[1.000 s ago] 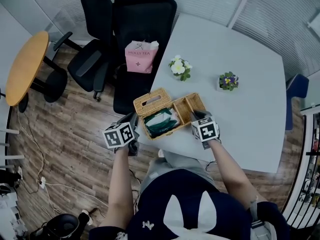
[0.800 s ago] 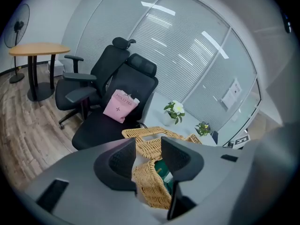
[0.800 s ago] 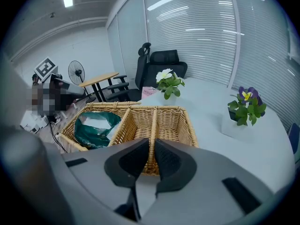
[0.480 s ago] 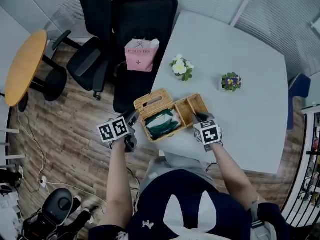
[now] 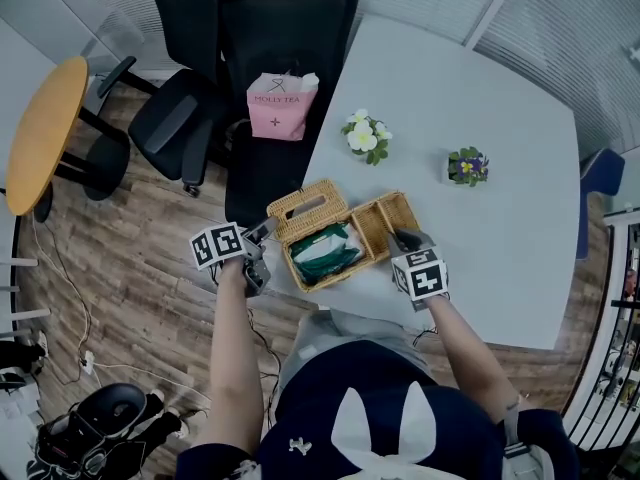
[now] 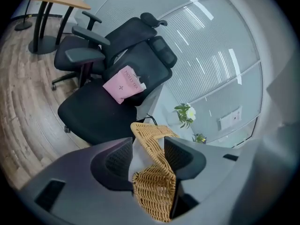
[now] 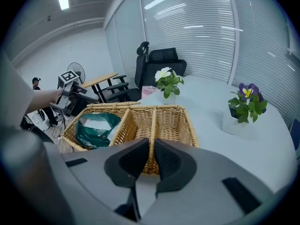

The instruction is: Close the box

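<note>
An open wicker box (image 5: 378,211) sits at the near left corner of the grey table (image 5: 480,238), with a green packet (image 5: 322,248) in its big compartment. Its wicker lid (image 5: 303,201) stands raised on the far left side. My left gripper (image 5: 262,240) is off the table's edge beside the lid. Its jaws have just been opening, and in the left gripper view the lid's edge (image 6: 152,137) runs through the left gripper (image 6: 147,149) with room to spare. My right gripper (image 5: 400,236) is shut on the box's right end wall (image 7: 151,125), its jaws (image 7: 151,156) meeting at the divider.
A pink bag (image 5: 280,108) rests on a black chair (image 5: 285,28) just beyond the table. A white flower pot (image 5: 363,136) and a purple flower pot (image 5: 465,163) stand farther back. A round wooden table (image 5: 45,128) is at the far left, over wood floor.
My left gripper has slid left and sunk, rolling as it went; its view now shows the lid edge-on and the green packet has dropped out of sight. The right gripper has kept still.
</note>
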`<state>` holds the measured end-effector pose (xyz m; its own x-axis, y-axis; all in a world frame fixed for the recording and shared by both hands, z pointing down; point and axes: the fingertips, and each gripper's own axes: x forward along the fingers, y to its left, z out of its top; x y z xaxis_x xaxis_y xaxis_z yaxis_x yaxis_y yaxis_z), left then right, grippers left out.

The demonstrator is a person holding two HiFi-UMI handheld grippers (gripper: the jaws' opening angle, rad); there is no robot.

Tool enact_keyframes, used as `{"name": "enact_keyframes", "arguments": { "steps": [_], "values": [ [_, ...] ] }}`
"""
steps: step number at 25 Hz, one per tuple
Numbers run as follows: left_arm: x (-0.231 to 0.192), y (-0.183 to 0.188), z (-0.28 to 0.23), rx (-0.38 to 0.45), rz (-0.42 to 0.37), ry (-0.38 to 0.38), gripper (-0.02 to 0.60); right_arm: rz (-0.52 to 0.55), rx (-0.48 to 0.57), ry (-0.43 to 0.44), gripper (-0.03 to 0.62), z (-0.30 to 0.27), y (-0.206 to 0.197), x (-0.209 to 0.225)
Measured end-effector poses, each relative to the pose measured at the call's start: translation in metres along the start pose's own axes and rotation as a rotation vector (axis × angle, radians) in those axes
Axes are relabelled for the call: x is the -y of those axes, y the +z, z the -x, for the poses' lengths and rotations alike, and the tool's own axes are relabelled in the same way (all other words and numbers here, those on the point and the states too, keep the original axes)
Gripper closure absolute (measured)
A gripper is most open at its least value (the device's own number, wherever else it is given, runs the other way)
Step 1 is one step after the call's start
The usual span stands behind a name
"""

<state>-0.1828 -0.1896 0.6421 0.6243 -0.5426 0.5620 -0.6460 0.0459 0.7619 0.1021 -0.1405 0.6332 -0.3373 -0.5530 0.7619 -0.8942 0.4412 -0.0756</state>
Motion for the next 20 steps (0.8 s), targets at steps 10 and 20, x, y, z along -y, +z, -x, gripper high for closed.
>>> {"name": "enact_keyframes", "arguments": {
  "steps": [10, 20],
  "values": [
    [-0.011, -0.001, -0.017, -0.049, 0.136, -0.106, 0.382, 0.003, -0.012, 0.001, 0.548, 0.0, -0.001, 0.0],
    [-0.01, 0.006, -0.013, 0.008, 0.198, -0.13, 0.45, 0.009, -0.018, -0.005, 0.548, 0.001, -0.001, 0.0]
  ]
}}
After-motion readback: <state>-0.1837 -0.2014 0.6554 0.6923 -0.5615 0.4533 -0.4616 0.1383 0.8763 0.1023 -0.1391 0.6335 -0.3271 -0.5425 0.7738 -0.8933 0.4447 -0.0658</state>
